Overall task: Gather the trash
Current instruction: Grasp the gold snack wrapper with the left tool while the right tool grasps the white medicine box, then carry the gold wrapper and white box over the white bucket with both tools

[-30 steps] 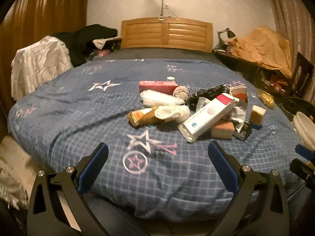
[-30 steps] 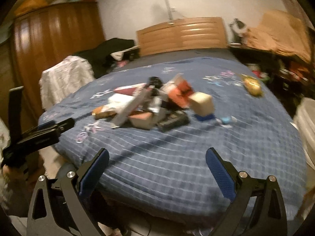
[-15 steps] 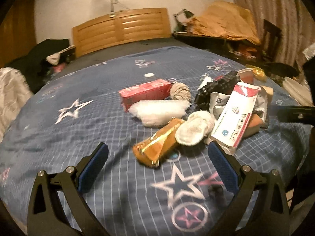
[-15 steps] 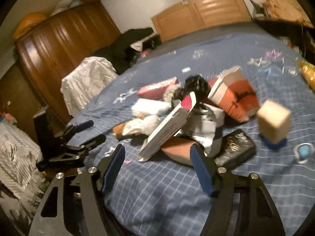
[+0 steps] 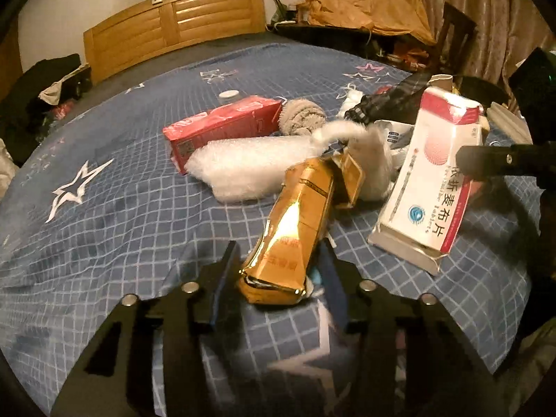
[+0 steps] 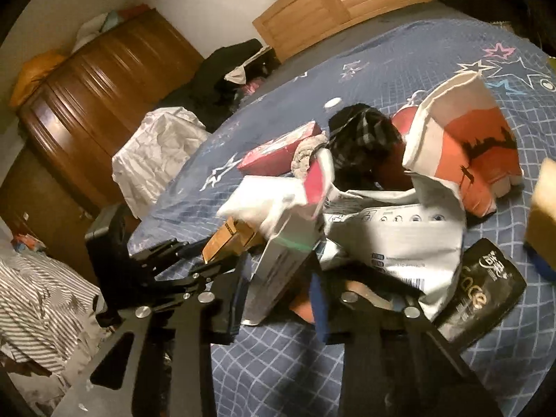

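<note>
A pile of trash lies on the blue star-print bedspread (image 5: 114, 208). My left gripper (image 5: 274, 274) is closed around the near end of a gold box (image 5: 295, 222), its fingers touching both sides. My right gripper (image 6: 281, 288) is closed around the near end of a white and red medicine box (image 6: 288, 243), also seen in the left wrist view (image 5: 434, 177). Beside them lie a red carton (image 5: 222, 125), bubble wrap (image 5: 243, 166), a grey sock ball (image 5: 300, 118) and a black bag (image 6: 365, 135).
An orange and white paper cup (image 6: 469, 146), a white printed bag (image 6: 399, 232) and a black packet (image 6: 483, 299) lie right of the pile. A wooden headboard (image 5: 173, 24) is at the back, a wardrobe (image 6: 87, 111) at the left, a cluttered desk (image 5: 365, 10) at the right.
Both grippers have moved forward into the pile and narrowed their jaws, the left around the gold box, the right around the medicine box.
</note>
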A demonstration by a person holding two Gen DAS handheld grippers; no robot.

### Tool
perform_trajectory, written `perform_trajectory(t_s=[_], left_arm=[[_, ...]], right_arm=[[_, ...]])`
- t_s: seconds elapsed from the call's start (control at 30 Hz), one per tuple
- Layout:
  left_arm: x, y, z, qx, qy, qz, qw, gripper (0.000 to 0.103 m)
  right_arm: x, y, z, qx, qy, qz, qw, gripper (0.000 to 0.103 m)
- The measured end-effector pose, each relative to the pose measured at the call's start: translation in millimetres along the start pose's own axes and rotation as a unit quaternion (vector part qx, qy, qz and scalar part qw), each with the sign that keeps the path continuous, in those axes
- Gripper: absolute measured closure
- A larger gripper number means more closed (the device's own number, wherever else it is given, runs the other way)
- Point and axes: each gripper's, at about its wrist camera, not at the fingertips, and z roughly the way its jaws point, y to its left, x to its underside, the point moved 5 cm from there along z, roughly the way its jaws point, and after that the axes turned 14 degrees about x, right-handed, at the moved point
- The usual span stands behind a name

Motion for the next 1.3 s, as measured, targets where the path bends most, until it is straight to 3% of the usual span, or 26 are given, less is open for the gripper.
perform_trajectory(t_s=[0.43,0.83,1.0,1.3], left_arm=[[25.5,-40.8,-73.0,-0.033,-0.073,-0.077,0.9937,0.065],[29.4,-70.0,-105.9,-0.066,-0.114,-0.114,0.9848,0.068],[15.6,-88.8,-114.3,-0.101,-0.127,-0.111,0.9804,0.068],[-16.6,-124.7,-104.9,-0.122,-0.143,-0.100,0.9772,0.070]], right_arm=[[10.9,32.9,-77.0,-0.023,-0.049,-0.059,0.997,0.074],[25.4,13.7,-148.0,-0.002,-0.099,-0.065,0.993,0.075],[32.2,9.7,-168.8,0.011,-0.118,-0.069,0.991,0.075],[42.1,3.7,-203.7,0.037,-0.144,-0.069,0.987,0.075]])
